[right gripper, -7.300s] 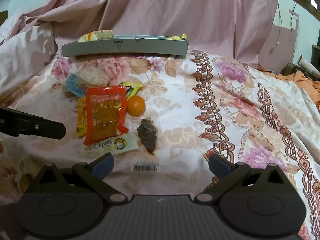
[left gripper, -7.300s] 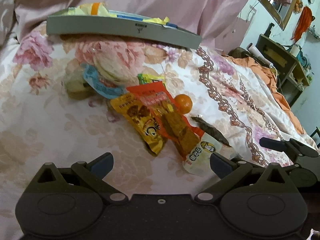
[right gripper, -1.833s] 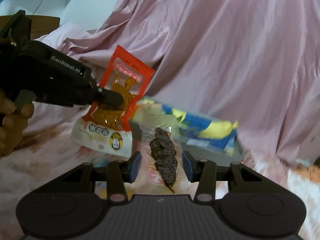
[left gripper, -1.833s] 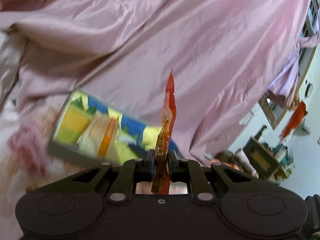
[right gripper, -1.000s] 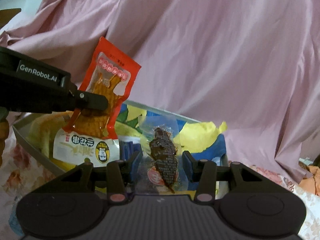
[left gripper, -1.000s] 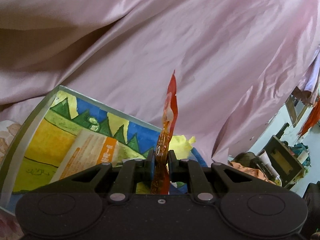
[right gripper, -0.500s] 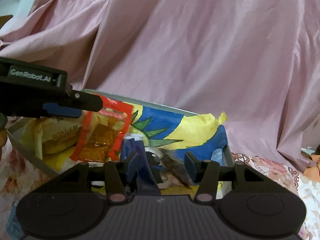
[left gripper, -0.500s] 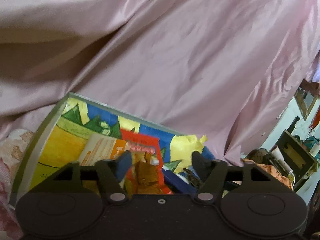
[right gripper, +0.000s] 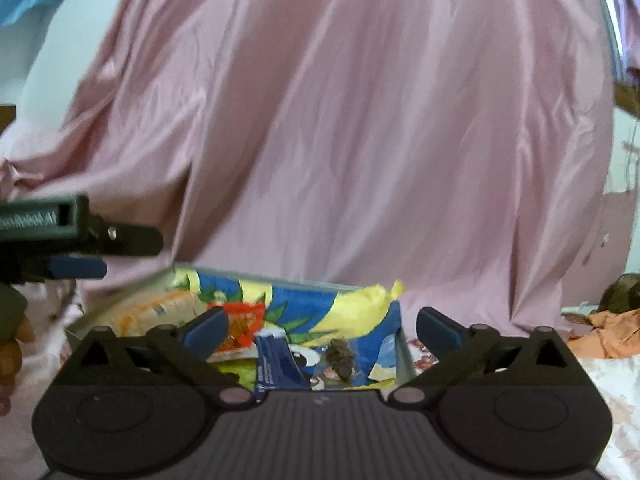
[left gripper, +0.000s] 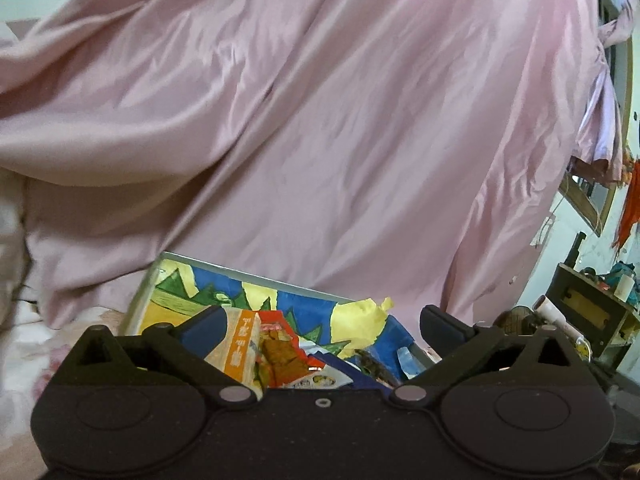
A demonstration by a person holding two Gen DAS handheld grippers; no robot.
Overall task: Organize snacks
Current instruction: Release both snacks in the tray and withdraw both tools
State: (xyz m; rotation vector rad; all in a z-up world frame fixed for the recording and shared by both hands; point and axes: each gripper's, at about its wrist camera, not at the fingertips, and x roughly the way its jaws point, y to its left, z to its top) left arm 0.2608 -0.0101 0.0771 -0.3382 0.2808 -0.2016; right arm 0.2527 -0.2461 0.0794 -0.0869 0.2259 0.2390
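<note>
A grey-rimmed tray (left gripper: pixel 141 300) lined with blue and yellow paper sits on the bed, below and ahead of both grippers. In it lie the red packet (left gripper: pixel 280 354) of brown snack, a cream and orange packet (left gripper: pixel 240 344) and the dark dried snack in clear wrap (right gripper: pixel 339 356). My left gripper (left gripper: pixel 322 320) has its jaws opening wide, with nothing between them. The jaws of my right gripper (right gripper: pixel 320 326) are opening wide as well and hold nothing. A blue packet (right gripper: pixel 276 364) lies beside the dark snack. In the right wrist view the left gripper (right gripper: pixel 128 254) hovers over the tray's left end (right gripper: pixel 120 300).
A pink satin sheet (left gripper: pixel 320 140) hangs close behind the tray. Floral bedding (right gripper: pixel 608 392) spreads to the right, with orange cloth (right gripper: pixel 608 332) on it. A cluttered dark shelf (left gripper: pixel 588 312) stands far right. A hand (right gripper: pixel 12 344) shows at the left edge.
Both grippers let go: the red packet and the dark snack dropped into the tray. Both jaws spread wide and both grippers pulled back and up from the tray.
</note>
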